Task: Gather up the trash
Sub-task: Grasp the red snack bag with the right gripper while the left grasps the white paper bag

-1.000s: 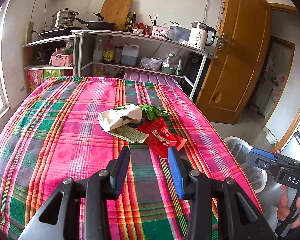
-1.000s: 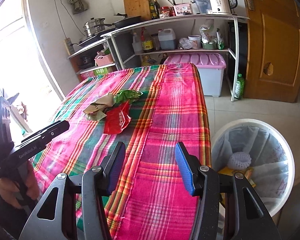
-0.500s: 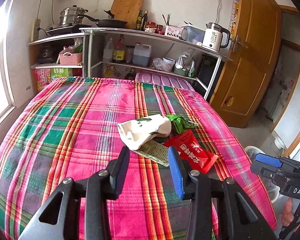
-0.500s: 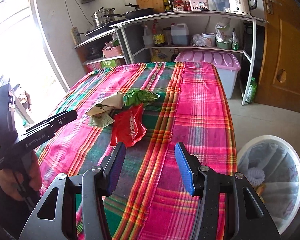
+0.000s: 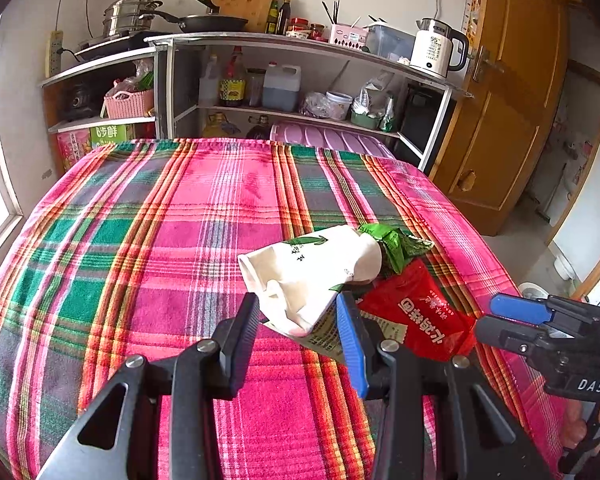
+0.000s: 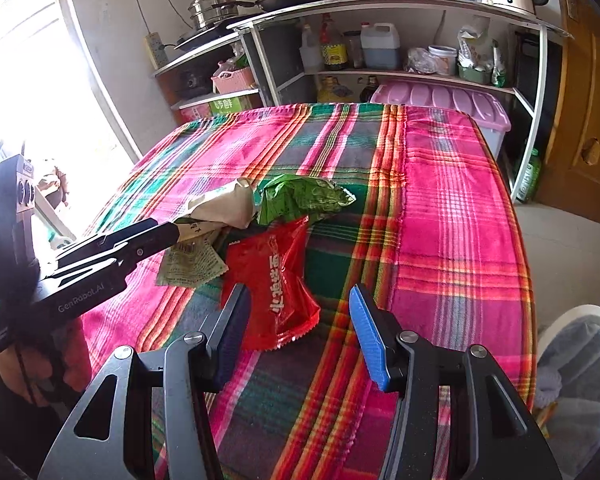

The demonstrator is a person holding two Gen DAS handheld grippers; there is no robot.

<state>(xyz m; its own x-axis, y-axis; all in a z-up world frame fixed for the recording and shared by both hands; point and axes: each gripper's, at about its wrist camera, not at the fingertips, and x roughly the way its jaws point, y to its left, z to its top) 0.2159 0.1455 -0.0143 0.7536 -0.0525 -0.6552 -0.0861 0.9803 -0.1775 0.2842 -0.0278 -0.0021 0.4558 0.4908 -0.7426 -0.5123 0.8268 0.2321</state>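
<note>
A pile of trash lies on the plaid tablecloth [image 5: 148, 248]: a crumpled white paper bag [image 5: 312, 272], a green wrapper [image 5: 400, 244], a red snack packet [image 5: 424, 316] and a flat printed wrapper [image 5: 328, 332]. My left gripper [image 5: 296, 312] is open, its jaws either side of the white bag's near end. My right gripper [image 6: 296, 312] is open, just short of the red packet [image 6: 276, 280]. The white bag [image 6: 224, 204], green wrapper [image 6: 300, 196] and left gripper's fingers [image 6: 156, 232] also show in the right wrist view.
A white bin with a bag liner [image 6: 580, 368] stands on the floor right of the table. Kitchen shelves [image 5: 300, 40] with pots, bottles and a kettle [image 5: 436, 48] stand behind the table. A pink storage box [image 6: 440, 100] sits under them. A wooden door [image 5: 508, 100] is at right.
Both grippers have moved forward toward the trash pile. The left jaws now flank the white bag; the right gripper has come up to the red packet.
</note>
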